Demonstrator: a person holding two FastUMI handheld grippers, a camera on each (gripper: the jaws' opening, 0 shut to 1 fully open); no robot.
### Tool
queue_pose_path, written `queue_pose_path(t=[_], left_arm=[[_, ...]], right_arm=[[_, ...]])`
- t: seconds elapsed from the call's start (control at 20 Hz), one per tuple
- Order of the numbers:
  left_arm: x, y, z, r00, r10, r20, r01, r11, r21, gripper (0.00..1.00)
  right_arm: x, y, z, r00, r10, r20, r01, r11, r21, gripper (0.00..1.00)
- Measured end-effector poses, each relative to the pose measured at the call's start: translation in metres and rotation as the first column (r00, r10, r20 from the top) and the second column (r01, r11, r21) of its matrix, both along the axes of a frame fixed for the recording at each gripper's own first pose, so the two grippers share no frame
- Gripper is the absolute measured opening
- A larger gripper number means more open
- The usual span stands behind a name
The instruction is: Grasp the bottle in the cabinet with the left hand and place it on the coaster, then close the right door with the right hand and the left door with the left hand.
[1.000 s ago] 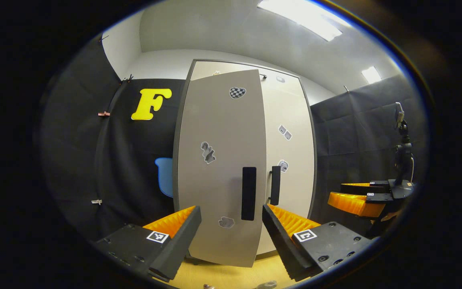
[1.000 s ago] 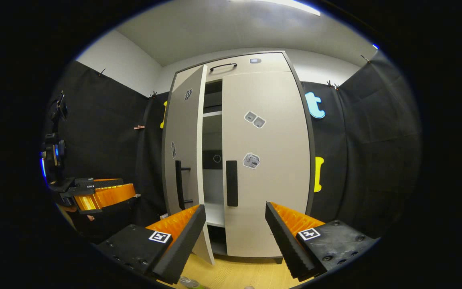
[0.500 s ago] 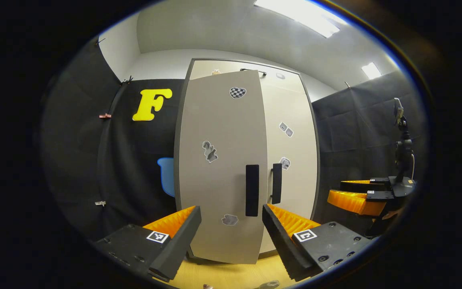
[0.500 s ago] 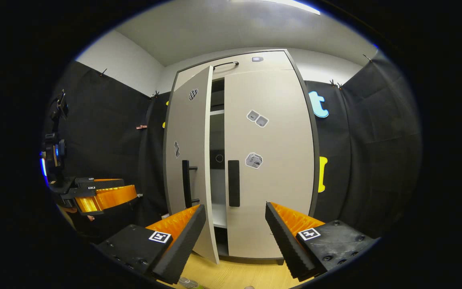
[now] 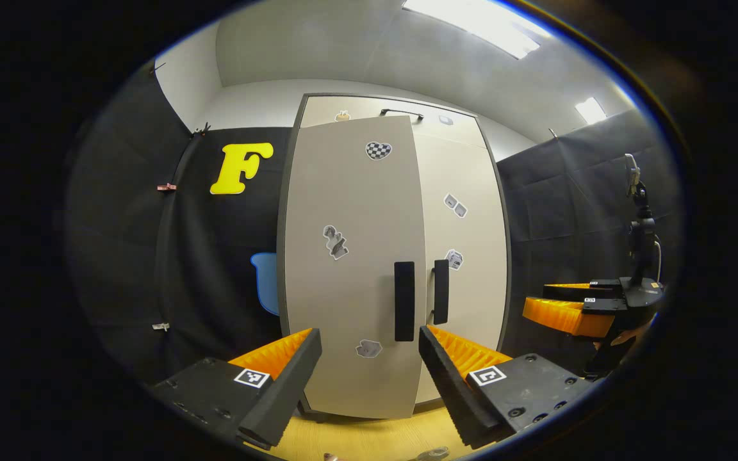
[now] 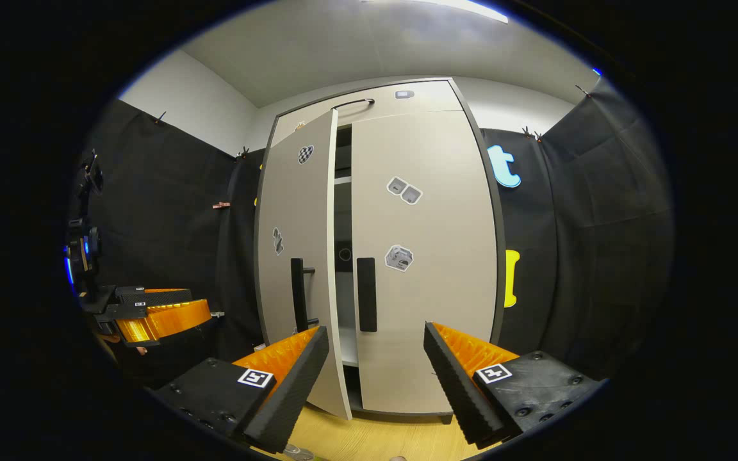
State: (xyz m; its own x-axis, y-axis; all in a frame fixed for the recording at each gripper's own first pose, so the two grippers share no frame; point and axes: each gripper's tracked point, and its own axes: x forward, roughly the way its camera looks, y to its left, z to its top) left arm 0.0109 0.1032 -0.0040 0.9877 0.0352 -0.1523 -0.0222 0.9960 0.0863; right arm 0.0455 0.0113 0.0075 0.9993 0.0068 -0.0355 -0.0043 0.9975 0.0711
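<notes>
The tall pale cabinet stands ahead. In the left gripper view its left door (image 5: 350, 256) with a black handle (image 5: 404, 301) sits almost flush beside the shut right door (image 5: 465, 243). My left gripper (image 5: 369, 336) is open and empty, short of the door. In the right gripper view the left door (image 6: 292, 211) stands slightly ajar. A narrow gap (image 6: 342, 256) shows shelves beside the shut right door (image 6: 426, 224). My right gripper (image 6: 377, 331) is open and empty, facing the cabinet. A small clear object (image 6: 297, 452) at the bottom edge is too cropped to identify.
Black cloth walls flank the cabinet on both sides. A wooden surface (image 5: 369, 438) lies below the fingers. The right gripper (image 5: 555, 304) shows far right in the left gripper view, and the left gripper (image 6: 183, 306) far left in the right gripper view.
The left door has swung further towards shut, and the gap to the right door has narrowed. Both grippers stayed open and hardly moved.
</notes>
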Motion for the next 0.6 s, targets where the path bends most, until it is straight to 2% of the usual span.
queue_pose_path(t=[0.6], left_arm=[[0.0022, 0.0013, 0.0008, 1.000, 0.005, 0.001, -0.005, 1.000, 0.007, 0.97]], right_arm=[[0.0015, -0.0021, -0.0036, 1.000, 0.004, -0.004, -0.004, 1.000, -0.018, 0.99]])
